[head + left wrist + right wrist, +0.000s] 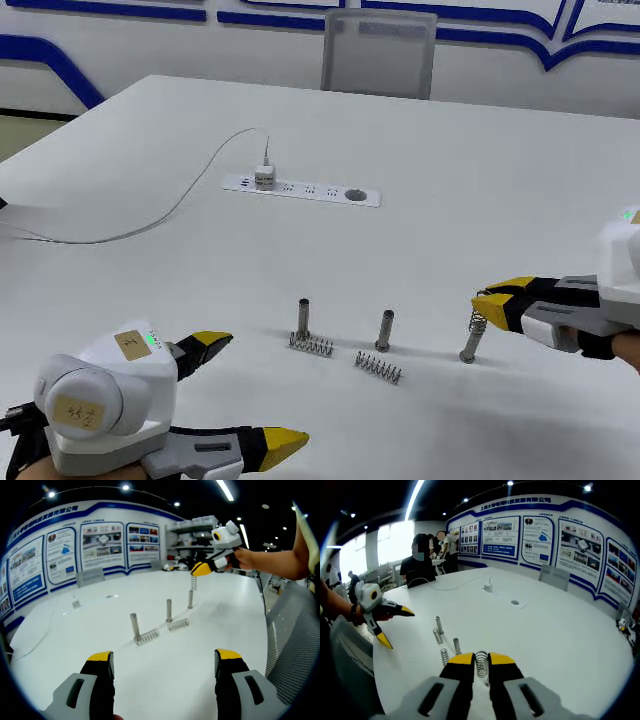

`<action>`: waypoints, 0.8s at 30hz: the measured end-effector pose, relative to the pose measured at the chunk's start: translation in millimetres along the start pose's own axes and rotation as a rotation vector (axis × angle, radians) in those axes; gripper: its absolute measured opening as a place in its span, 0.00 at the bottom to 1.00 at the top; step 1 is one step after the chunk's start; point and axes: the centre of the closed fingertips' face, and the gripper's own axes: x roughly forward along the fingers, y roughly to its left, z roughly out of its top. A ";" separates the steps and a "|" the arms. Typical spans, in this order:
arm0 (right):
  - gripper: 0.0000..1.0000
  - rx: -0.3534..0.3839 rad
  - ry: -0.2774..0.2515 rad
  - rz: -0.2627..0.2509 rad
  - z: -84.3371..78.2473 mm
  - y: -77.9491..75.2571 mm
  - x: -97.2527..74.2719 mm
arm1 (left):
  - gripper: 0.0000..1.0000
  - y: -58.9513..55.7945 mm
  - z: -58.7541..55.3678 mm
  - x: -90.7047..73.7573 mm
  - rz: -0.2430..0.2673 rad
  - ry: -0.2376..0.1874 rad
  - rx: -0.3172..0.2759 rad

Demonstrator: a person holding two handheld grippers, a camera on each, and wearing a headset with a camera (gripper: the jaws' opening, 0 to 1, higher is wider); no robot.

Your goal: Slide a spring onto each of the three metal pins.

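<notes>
Three metal pins stand on the white table: the left pin (303, 317), the middle pin (385, 329) and the right pin (468, 346). One spring (311, 345) lies at the foot of the left pin. A second spring (378, 367) lies in front of the middle pin. My right gripper (490, 300) is shut on a third spring (478, 322), held upright with its lower end at the top of the right pin. The held spring (481, 664) sits between the yellow fingertips (461, 661). My left gripper (247, 390) is open and holds nothing, near the front edge.
A white power strip (300, 189) with a plug (264, 178) and a cable lies mid-table. A grey chair (378, 52) stands at the far edge. People (420, 562) sit beyond the table's end.
</notes>
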 end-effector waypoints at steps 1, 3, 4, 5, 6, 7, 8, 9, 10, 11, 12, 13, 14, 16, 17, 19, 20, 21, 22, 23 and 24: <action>0.12 0.002 -0.002 -0.002 0.2 -0.8 0.2 | 0.84 -0.1 0.0 0.0 0.000 0.000 0.000; 0.12 0.002 -0.008 -0.011 1.0 -3.6 0.7 | 0.84 0.0 -0.2 -0.3 0.000 0.000 -0.001; 0.12 0.004 -0.010 -0.014 1.2 -4.7 0.9 | 0.84 0.0 -0.2 -0.3 0.000 0.000 -0.001; 0.12 0.007 -0.014 -0.020 1.6 -6.5 1.3 | 0.84 0.0 -0.4 -0.4 0.000 0.000 -0.001; 0.12 0.009 -0.017 -0.023 1.5 -7.9 1.6 | 0.84 0.0 -0.6 -0.5 0.000 0.000 -0.001; 0.12 0.011 -0.018 -0.028 1.2 -9.4 1.9 | 0.84 0.0 -0.8 -0.5 0.000 0.000 -0.001; 0.12 0.017 -0.017 -0.031 0.4 -11.1 2.4 | 0.84 0.0 -1.2 -0.6 0.000 0.001 -0.002; 0.12 0.022 -0.021 -0.032 0.2 -11.8 2.6 | 0.84 0.2 -1.4 -0.7 0.000 0.001 -0.001; 0.12 0.030 -0.025 -0.033 0.2 -12.6 2.7 | 0.84 0.5 -1.8 -0.7 0.001 0.002 -0.002; 0.12 0.034 -0.027 -0.034 0.0 -13.0 2.7 | 0.84 0.6 -1.8 -0.7 0.001 0.001 -0.003; 0.12 0.036 -0.028 -0.035 -0.2 -13.3 2.9 | 0.84 0.7 -1.7 -0.7 0.002 0.001 -0.004; 0.12 0.037 -0.029 -0.037 -0.8 -14.0 3.1 | 0.84 0.8 -1.9 -0.7 0.002 0.002 -0.003; 0.12 0.039 -0.030 -0.038 -1.1 -14.5 3.4 | 0.84 0.8 -1.9 -0.6 0.002 0.002 -0.004; 0.12 0.045 -0.031 -0.039 -2.4 -15.1 3.9 | 0.84 0.8 -2.1 -0.4 0.002 0.002 -0.005; 0.12 0.047 -0.031 -0.040 -2.8 -15.4 4.1 | 0.84 0.8 -2.1 -0.4 0.003 0.002 -0.005; 0.12 0.052 -0.033 -0.041 -3.8 -16.0 4.5 | 0.84 0.6 -2.4 -0.4 0.002 0.003 -0.006; 0.12 0.054 -0.032 -0.042 -4.6 -16.4 4.7 | 0.84 0.6 -2.8 -0.5 0.003 0.005 -0.005; 0.12 0.054 -0.032 -0.043 -5.3 -16.8 5.0 | 0.84 0.6 -3.1 -0.6 0.003 0.006 -0.004; 0.12 0.058 -0.032 -0.042 -6.0 -16.8 5.2 | 0.84 0.6 -3.2 -0.6 0.003 0.006 -0.005; 0.12 0.061 -0.032 -0.042 -6.8 -16.9 5.4 | 0.84 0.7 -3.4 -0.8 0.003 0.006 -0.006; 0.12 0.061 -0.032 -0.044 -7.3 -17.3 5.6 | 0.84 1.0 -3.8 -0.9 0.004 0.007 -0.006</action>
